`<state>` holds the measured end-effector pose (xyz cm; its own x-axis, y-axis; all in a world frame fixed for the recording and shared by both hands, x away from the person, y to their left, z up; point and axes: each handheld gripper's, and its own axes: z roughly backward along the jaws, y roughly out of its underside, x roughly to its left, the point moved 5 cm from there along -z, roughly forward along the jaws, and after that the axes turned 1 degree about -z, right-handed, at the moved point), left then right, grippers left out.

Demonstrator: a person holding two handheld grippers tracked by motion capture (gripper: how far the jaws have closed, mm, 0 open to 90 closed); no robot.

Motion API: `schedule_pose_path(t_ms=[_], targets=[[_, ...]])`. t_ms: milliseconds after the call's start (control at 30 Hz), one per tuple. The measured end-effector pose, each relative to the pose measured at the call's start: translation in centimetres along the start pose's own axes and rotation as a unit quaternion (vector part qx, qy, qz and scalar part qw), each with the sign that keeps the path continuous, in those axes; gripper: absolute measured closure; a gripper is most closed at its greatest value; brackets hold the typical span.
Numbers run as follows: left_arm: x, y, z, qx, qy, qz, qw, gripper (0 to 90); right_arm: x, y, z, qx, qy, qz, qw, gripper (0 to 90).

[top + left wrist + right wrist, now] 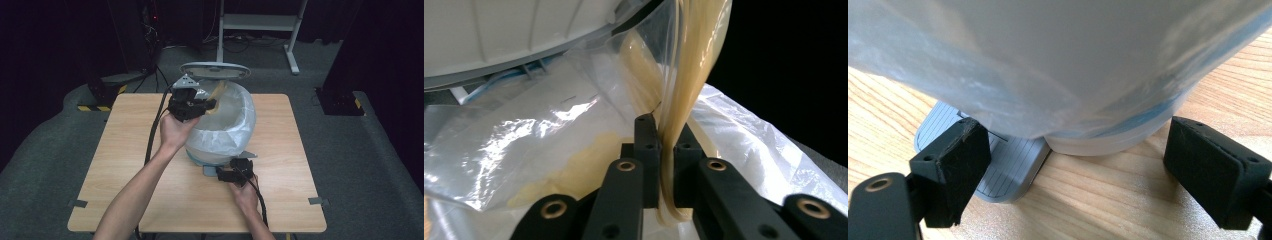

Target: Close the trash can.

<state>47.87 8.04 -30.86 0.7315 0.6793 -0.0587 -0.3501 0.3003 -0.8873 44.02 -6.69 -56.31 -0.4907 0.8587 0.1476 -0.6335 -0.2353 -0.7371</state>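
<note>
The left hand-held gripper (663,145), pinched shut on a yellowish glove (689,75), hovers over the lined pedal bin (220,125) while the right hand-held gripper (1073,170) gapes wide, its left jaw on the pedal (1008,165), on a wooden bench (280,200) in a dark room.

Your table (280,200) is matt pale wood with visible grain. On it, the bin (1128,140) is smooth grey plastic, its liner (227,132) thin glossy crinkled film. Above the bin's rim, the yellowish strip (689,75) looks glossy, translucent and rubbery. The bin's pedal (1008,170) is ribbed plastic.

You get a lit counter (150,190) amid dark surroundings; glare on the bag (524,135), near edges blurred.
</note>
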Motion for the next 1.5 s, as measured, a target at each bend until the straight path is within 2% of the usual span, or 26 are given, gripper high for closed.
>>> schedule_pose_path(t_ms=[67, 200, 333, 533, 600, 700, 733, 967, 1167, 1500], targets=[[-0.1, 0.1, -0.3, 0.006, 0.007, -0.001, 1.0000, 78.6, 0.0, 0.0, 0.0, 0.000, 0.000, 0.000, 1.0000, 11.3], [-0.1, 0.1, -0.5, 0.005, 0.026, 0.012, 0.9996, 59.6, -0.1, 0.0, 0.0, -0.001, 0.000, 0.002, 1.0000, 11.3], [-0.1, 0.2, -0.5, 0.007, 0.019, 0.009, 0.9998, 47.6, 0.0, 0.0, 0.0, -0.001, 0.000, 0.001, 1.0000, 11.4], [-0.2, 0.1, -0.2, 0.002, 0.015, 0.003, 0.9999, 36.9, 0.0, 0.0, 0.0, 0.000, -0.001, -0.001, 1.0000, 11.5], [-0.3, 0.0, -0.1, 0.001, 0.012, 0.000, 0.9999, 34.6, -0.1, 0.0, 0.0, 0.000, 0.007, 0.002, 1.0000, 11.5], [-0.2, 0.0, 0.0, 0.000, 0.010, -0.001, 1.0000, 32.8, -0.1, 0.0, 0.0, 0.002, 0.006, 0.000, 1.0000, 11.6], [-0.1, 0.1, 0.0, 0.006, -0.002, 0.000, 1.0000, 30.0, -0.1, 0.0, 0.0, 0.002, 0.006, 0.000, 1.0000, 11.6], [-0.1, 0.1, 0.3, 0.005, -0.020, -0.003, 0.9998, 25.4, -0.1, 0.0, 0.0, 0.002, 0.006, 0.000, 1.0000, 11.8], [0.3, 0.2, 0.9, 0.005, -0.025, -0.003, 0.9997, 25.7, -0.1, 0.0, 0.0, 0.002, 0.006, 0.000, 1.0000, 11.8], [1.3, 0.6, 2.3, -0.005, -0.036, 0.011, 0.9993, 26.5, -0.1, 0.0, 0.0, 0.001, 0.007, 0.001, 1.0000, 11.9]])
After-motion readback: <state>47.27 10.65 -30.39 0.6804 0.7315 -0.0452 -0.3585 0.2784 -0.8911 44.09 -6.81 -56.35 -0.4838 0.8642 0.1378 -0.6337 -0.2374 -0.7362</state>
